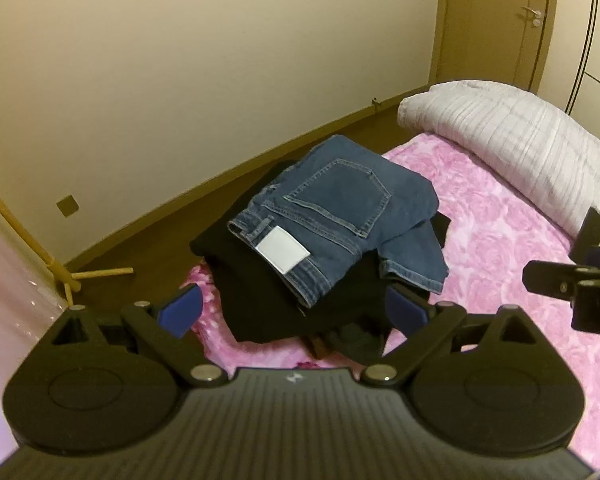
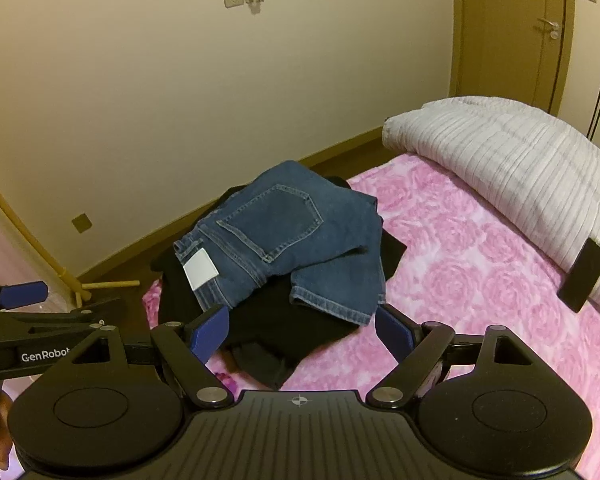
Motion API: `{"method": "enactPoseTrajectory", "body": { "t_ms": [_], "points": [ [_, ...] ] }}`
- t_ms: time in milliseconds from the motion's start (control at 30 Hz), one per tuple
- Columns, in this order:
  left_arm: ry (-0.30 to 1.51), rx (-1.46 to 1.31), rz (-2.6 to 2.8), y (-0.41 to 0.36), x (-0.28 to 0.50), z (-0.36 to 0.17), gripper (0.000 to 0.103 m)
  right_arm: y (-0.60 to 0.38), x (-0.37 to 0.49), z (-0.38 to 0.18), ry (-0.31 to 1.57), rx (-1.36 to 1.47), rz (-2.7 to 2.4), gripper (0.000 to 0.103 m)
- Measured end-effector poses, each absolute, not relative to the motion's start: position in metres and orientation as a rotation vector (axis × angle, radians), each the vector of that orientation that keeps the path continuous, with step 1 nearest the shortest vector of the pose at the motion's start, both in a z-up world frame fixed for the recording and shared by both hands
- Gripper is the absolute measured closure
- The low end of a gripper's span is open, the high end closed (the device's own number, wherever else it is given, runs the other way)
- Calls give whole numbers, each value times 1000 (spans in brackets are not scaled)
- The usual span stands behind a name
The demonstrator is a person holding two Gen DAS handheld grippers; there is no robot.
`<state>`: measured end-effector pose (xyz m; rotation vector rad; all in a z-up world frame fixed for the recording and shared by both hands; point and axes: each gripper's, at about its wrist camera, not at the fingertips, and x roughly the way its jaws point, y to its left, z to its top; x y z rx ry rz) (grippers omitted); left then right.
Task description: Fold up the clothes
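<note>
Folded blue jeans (image 1: 332,216) (image 2: 284,236) with a white waist patch lie on top of a folded black garment (image 1: 268,300) (image 2: 268,332) at the bed's near corner. My left gripper (image 1: 294,310) hovers just in front of the pile, open, with its blue pads (image 1: 182,308) wide apart and nothing between them. My right gripper (image 2: 304,334) is open too, above the pile's near edge, its pads (image 2: 394,334) clear of the cloth. Each gripper shows at the edge of the other's view: the right one (image 1: 580,284), the left one (image 2: 24,312).
The pink floral bedspread (image 1: 500,260) (image 2: 480,280) covers the bed. A rolled white quilt (image 1: 520,140) (image 2: 520,160) lies along its far side, with a dark flat object (image 2: 584,276) against it. A wooden rack foot (image 1: 96,274) stands on the brown floor at left.
</note>
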<state>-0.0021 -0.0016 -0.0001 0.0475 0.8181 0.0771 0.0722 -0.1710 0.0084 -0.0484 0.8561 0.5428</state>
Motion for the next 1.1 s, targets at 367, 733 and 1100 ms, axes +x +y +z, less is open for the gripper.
{"method": "enactPoseTrajectory", "body": {
  "t_ms": [367, 733, 1100],
  "points": [
    [871, -21, 46, 2, 1, 0, 10, -170, 74, 9, 841, -56, 541, 20],
    [881, -31, 49, 9, 3, 1, 10, -167, 77, 7, 847, -64, 538, 20],
    [888, -26, 44, 12, 7, -2, 10, -165, 80, 3, 852, -60, 533, 20]
  ]
}}
